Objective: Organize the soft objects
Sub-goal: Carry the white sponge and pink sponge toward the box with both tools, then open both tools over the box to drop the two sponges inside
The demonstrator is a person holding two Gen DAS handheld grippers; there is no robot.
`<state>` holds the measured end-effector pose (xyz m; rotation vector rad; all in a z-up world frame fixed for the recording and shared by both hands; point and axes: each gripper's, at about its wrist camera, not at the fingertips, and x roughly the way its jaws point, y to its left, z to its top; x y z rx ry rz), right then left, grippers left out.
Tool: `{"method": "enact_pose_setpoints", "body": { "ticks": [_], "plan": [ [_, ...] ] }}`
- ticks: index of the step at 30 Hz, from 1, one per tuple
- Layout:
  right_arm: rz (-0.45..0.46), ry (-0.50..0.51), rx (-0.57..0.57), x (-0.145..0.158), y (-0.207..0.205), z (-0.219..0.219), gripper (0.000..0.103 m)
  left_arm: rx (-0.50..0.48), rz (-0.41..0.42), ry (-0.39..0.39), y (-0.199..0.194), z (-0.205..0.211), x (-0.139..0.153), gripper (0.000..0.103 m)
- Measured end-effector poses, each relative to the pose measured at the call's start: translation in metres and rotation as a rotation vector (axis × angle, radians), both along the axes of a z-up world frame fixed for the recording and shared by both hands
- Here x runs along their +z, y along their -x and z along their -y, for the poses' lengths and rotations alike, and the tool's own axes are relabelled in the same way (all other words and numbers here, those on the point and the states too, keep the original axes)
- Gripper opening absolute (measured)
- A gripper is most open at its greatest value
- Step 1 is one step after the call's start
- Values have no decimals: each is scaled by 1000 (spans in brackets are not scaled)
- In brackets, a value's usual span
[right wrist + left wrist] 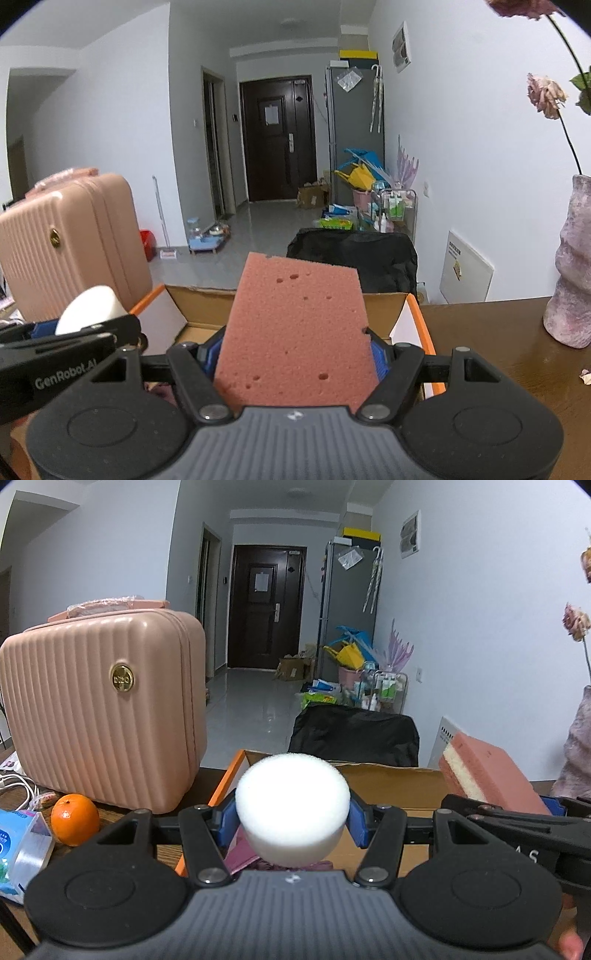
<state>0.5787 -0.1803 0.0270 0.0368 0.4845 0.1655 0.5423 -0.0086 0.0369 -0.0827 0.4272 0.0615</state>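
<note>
My left gripper is shut on a round white foam sponge, its blue pads pressing both sides. The sponge hangs above the open cardboard box with orange edges. My right gripper is shut on a flat pink sponge that sticks up and forward over the same box. In the left wrist view that pink sponge shows a pale middle layer at the right. The right wrist view catches the white sponge and the left gripper at its left edge. Something purple lies inside the box, mostly hidden.
A pink ribbed hard case stands left of the box. An orange, a blue tissue pack and white cables lie at the left. A mottled vase with dried flowers stands on the wooden table at the right. A black chair back is behind the box.
</note>
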Motion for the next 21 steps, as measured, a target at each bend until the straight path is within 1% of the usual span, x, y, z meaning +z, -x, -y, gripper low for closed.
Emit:
{"method": "enact_pose_setpoints", "body": {
  "ticks": [5,8,11,14,16,17,18,19,20,21],
  "plan": [
    [-36,27,-10,-12,-13,-9,71,11,-20,-17,-12,-2,-7,58],
    [-54,39,-12,-17,-18,-12,71,37,-27,-33,-17,-2,-12,58],
    [-54,45,-18,-17,-19,-13,71,39,-46,-34,-20,-3,-18,58],
    [-61,43,-42,-15,-21,-9,72,37,-42,-41,-21,-4,-18,59],
    [-78,33,-63,-16,-23,-5,72,39,-32,-33,-19,-5,-17,65],
    [-88,28,-73,-17,-24,-2,76,45,-23,-27,-17,-6,-16,73],
    [-95,22,-81,-17,-24,0,79,50,-20,-22,-17,-7,-15,77],
    [-98,18,-87,-17,-25,1,85,59,-19,-16,-17,-9,-14,80],
    [-99,17,-93,-18,-25,4,90,69,-13,-14,-17,-11,-14,85],
    [-100,18,-104,-18,-24,6,92,77,-10,-16,-16,-11,-14,92]
  ]
}}
